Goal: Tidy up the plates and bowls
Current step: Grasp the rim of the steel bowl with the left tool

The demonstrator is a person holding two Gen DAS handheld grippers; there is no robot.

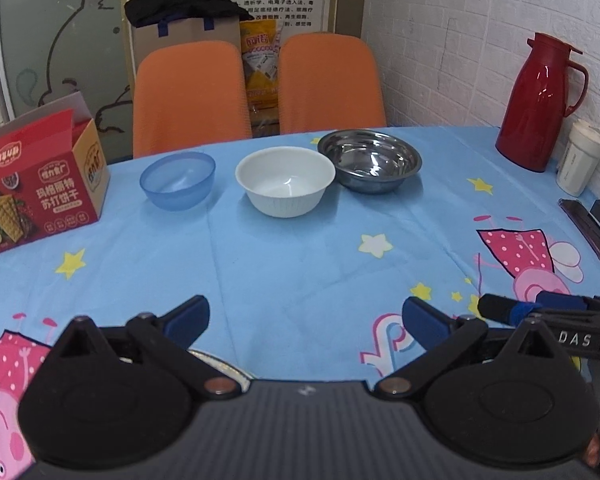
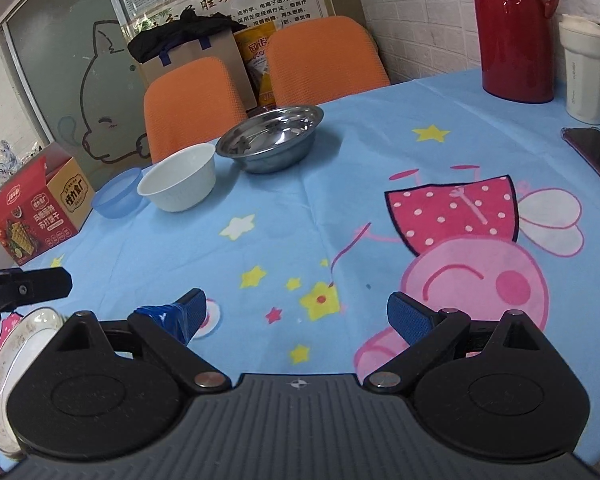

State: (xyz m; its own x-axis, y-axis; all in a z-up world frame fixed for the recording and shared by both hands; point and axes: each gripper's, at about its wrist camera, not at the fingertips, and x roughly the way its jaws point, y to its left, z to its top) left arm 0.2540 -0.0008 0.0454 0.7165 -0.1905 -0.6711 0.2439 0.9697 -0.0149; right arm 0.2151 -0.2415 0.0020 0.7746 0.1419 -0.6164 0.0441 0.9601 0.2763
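Observation:
Three bowls stand in a row at the far side of the table: a blue plastic bowl (image 1: 177, 179) (image 2: 116, 194), a white bowl (image 1: 285, 180) (image 2: 178, 177) and a steel bowl (image 1: 369, 159) (image 2: 272, 137). A glass plate (image 2: 14, 368) lies at the near left, its rim just showing under my left gripper (image 1: 220, 362). My left gripper (image 1: 306, 318) is open and empty, low over the near cloth. My right gripper (image 2: 296, 310) is open and empty, to the right of the left one; its tips show in the left wrist view (image 1: 512, 310).
A blue cartoon tablecloth (image 1: 292, 264) covers the table. A red cracker box (image 1: 40, 184) stands far left. A red thermos (image 1: 540, 100), a white cup (image 1: 580, 160) and a dark phone (image 2: 596, 156) sit on the right. Two orange chairs (image 1: 256, 92) stand behind.

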